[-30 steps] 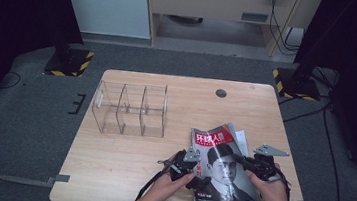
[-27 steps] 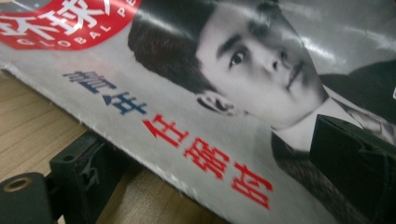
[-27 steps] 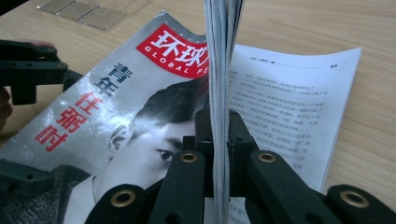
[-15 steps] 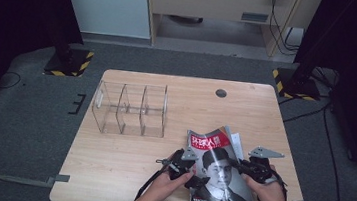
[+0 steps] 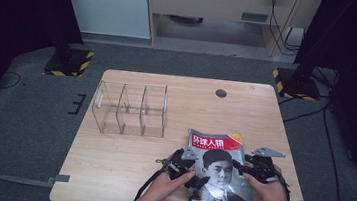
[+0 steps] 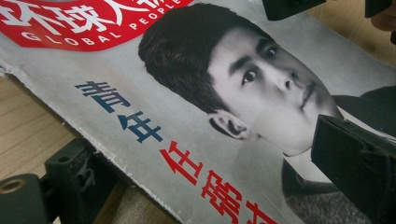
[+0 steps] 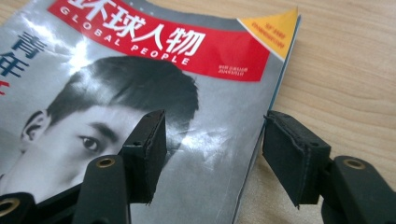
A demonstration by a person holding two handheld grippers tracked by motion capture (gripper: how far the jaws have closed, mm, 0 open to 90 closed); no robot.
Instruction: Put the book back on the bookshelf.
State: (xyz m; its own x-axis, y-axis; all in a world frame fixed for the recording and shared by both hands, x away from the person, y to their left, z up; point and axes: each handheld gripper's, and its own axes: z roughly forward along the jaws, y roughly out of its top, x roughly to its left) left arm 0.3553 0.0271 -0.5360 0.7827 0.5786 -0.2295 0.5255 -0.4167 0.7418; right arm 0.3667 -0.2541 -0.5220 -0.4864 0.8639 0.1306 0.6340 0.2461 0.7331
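Tongs [image 7: 212,154] just opened off magazine [image 7: 140,93].

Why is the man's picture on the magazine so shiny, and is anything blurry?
In the right gripper view, room light glares white off the magazine cover's glossy paper. In the left gripper view, the cover looks matte and sharp, while the near black tongs are soft. In the high view, the table is evenly lit and the surroundings are dark.

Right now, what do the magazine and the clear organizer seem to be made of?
Magazine: likely glossy coated paper; the cover shows glare and its edge looks worn. Organizer: probably clear acrylic or similar hard plastic; the table shows through its thin walls.
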